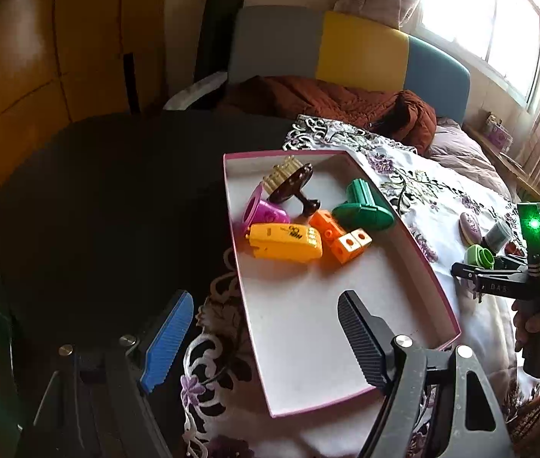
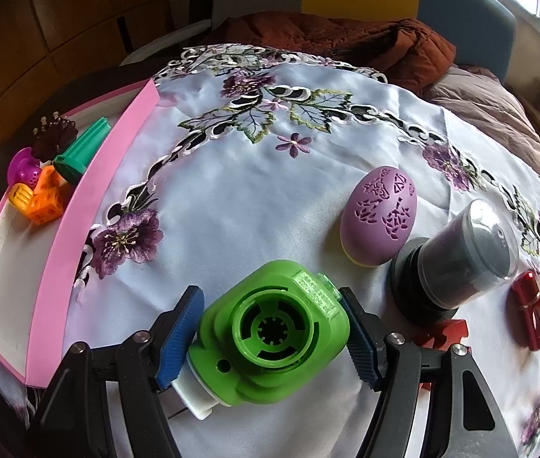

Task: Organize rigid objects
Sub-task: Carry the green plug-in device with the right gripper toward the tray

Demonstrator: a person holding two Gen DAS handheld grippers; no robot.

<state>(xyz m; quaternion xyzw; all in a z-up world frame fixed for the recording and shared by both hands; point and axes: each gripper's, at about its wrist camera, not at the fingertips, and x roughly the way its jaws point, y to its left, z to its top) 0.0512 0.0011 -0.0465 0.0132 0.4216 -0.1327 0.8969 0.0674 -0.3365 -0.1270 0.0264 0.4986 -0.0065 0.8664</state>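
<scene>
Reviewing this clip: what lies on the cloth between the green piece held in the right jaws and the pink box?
Nothing. In the right wrist view, only bare embroidered tablecloth separates the green piece from the pink box.

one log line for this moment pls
right gripper: shut on green punch | left gripper: open, above pink tray | egg, jar: on cloth

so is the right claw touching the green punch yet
Touching: in the right wrist view both pads of the right claw press against the sides of the green punch, with no gap visible.
</scene>
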